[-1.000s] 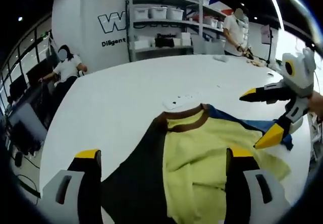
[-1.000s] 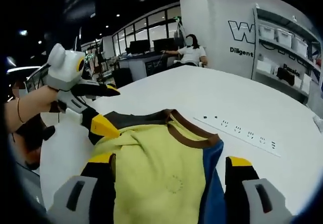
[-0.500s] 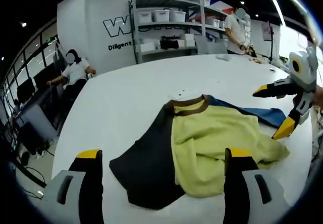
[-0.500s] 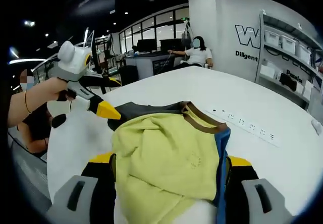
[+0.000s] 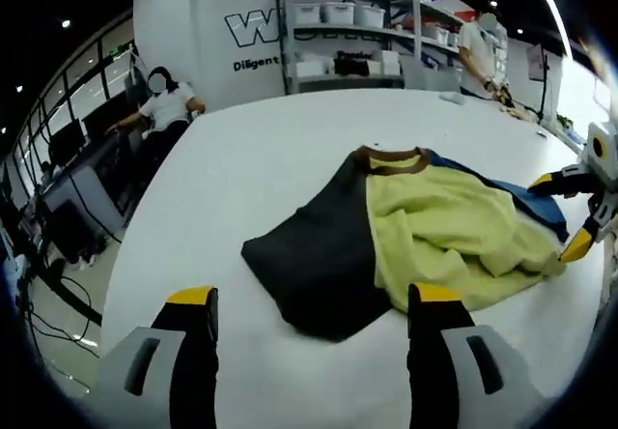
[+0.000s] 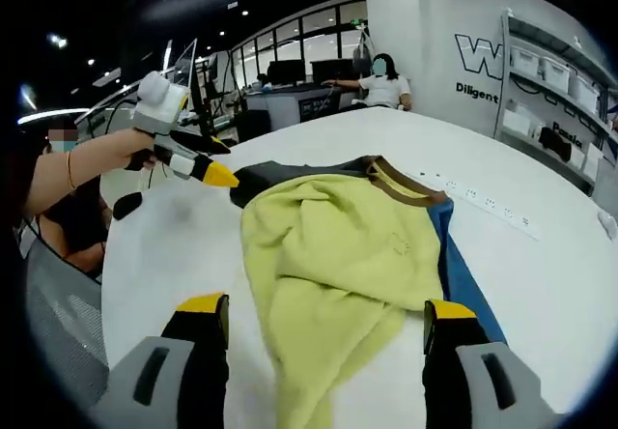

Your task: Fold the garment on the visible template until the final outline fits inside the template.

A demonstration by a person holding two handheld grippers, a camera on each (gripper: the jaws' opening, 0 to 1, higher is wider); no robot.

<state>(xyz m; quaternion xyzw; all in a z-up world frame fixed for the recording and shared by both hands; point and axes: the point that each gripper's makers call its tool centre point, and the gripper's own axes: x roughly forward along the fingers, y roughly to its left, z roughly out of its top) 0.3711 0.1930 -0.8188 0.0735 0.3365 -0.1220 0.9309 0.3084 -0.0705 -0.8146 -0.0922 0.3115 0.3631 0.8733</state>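
Left hand-held gripper (image 5: pixel 309 318) and right hand-held gripper (image 6: pixel 326 325) are held open, empty, above the tabletop (image 5: pixel 251 158); the limp, probably light colour-block sweatshirt (image 5: pixel 406 236) is best pinched at hems.

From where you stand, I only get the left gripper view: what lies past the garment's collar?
Observer: A white power strip lies on the table just beyond the brown collar, apart from the garment.
Reviewer: Who holds the left tongs?
Observer: A hand with a bracelet on its wrist grips them; the left tongs hang open beside the garment's black sleeve.
Reviewer: Are my own right tongs gripping cloth?
Observer: No. The right tongs stand open, with the yellow hem between the jaws but not pinched.
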